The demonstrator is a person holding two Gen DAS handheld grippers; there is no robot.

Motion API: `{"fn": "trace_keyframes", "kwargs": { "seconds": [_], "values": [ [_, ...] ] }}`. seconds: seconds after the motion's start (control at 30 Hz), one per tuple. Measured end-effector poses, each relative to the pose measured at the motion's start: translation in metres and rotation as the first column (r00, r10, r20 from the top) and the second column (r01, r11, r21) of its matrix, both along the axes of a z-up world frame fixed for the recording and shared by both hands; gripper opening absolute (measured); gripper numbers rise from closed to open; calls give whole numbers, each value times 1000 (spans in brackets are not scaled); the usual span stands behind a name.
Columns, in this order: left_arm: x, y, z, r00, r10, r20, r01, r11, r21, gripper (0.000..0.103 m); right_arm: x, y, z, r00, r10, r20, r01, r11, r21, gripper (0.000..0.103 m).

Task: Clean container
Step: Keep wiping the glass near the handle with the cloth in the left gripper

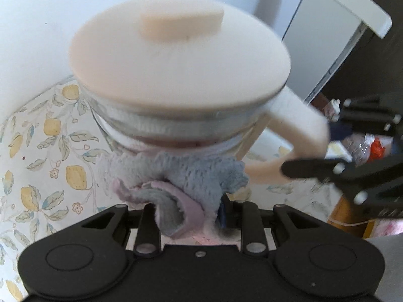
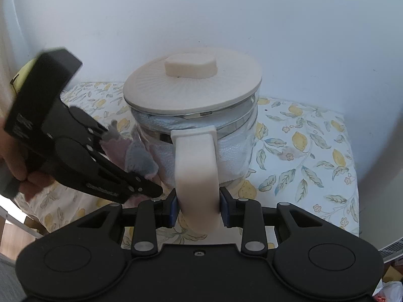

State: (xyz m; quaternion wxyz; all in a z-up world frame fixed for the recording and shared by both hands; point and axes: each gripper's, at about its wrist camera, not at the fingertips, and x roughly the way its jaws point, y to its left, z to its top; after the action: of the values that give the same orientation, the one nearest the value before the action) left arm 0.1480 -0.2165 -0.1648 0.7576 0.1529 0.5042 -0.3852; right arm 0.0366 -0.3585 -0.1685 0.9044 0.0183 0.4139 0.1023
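**A:** Status?

**B:** OK so far. My right gripper [image 2: 199,210] is clamped on the jug's handle [image 2: 195,166], low centre of the right view, both blue pads pressed to its sides. Jug [image 2: 201,125] sits mid-frame on the lemon-print cloth [image 2: 314,156], lid [image 2: 194,85] on.

**A:** Left?

**B:** Left gripper [image 1: 191,209] is closed on a grey-pink rag [image 1: 191,176], bottom centre of its view, rag pressed against the glass wall just under the metal band.

**A:** Risks?

**B:** My guess: three. The lid looks only rested on, so tilting the jug while I scrub could tip it off. Push too hard with the rag and the handle could twist between the pads. The rag is bunched; a loose flap could snag under the band.

**A:** Anything inside?

**B:** Something white shows through the glass. Can't tell what.
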Motion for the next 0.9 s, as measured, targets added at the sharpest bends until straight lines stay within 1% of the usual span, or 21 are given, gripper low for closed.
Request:
{"fn": "trace_keyframes", "kwargs": {
  "seconds": [0.07,0.23,0.3,0.4,0.47,0.5,0.57,0.67,0.9],
  "values": [
    [0,3,11,1000,23,0,-23,1000,-6,25,-1,0,0,1000,7,4,-7,1000,12,37],
    [-1,6,26,999,46,3,-46,999,-15,25,-2,2,-1,1000,17,17,-18,999,27,37],
    [-3,4,26,999,38,19,-38,999,4,25,-3,2,-2,1000,21,24,-22,999,33,37],
    [-9,-9,24,998,36,43,-37,999,25,25,-3,2,-2,999,23,30,-24,999,39,37],
    [-14,-14,18,997,42,65,-45,998,44,25,-3,2,-3,999,23,32,-24,999,44,37],
    [-14,-16,14,997,50,63,-53,997,48,25,-3,2,-3,999,24,33,-25,999,45,37],
    [-10,-17,6,997,73,39,-75,996,49,25,-3,3,-3,999,27,33,-28,999,46,37],
    [-9,-20,2,996,92,13,-92,994,52,25,-2,5,-4,999,33,32,-34,999,42,37],
    [5,-21,-31,989,128,-70,-125,991,43,25,0,5,-2,999,43,20,-44,998,45,37]
  ]
}}
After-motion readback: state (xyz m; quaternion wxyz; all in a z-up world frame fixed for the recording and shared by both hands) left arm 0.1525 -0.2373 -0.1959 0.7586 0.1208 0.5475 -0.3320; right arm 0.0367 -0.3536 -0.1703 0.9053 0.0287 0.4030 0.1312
